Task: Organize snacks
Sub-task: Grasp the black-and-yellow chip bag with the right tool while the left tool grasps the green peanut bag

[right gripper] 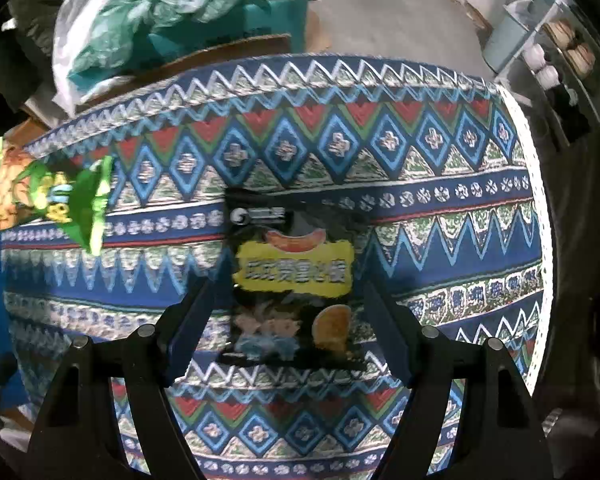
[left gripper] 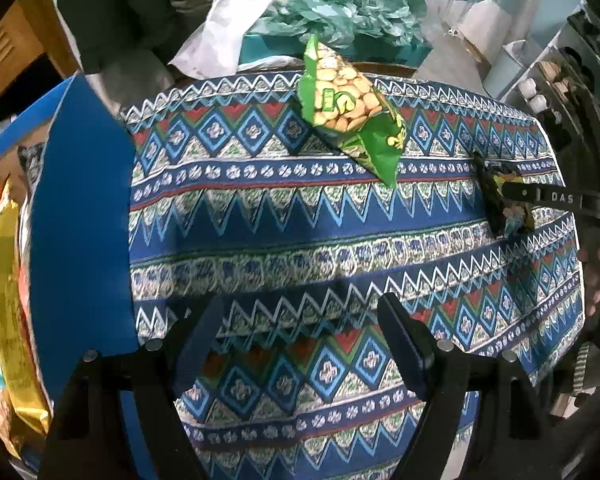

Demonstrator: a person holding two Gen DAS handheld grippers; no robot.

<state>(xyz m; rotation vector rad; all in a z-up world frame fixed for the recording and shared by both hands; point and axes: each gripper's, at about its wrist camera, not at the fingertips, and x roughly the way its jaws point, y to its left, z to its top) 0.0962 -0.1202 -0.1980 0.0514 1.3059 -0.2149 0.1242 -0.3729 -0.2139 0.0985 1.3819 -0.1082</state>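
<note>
I am working in a cluttered home storage room: a table under a patterned tablecloth (left gripper: 340,240), piled plastic bags (left gripper: 340,12), cardboard, and a shelving unit (right gripper: 548,52) holding small bottles.

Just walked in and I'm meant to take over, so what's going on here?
A person is sorting snacks with two handheld grippers. The right gripper is open, its fingers either side of a black snack packet lying on the patterned tablecloth. The left gripper is open over bare cloth. A green snack bag lies farther back.
</note>
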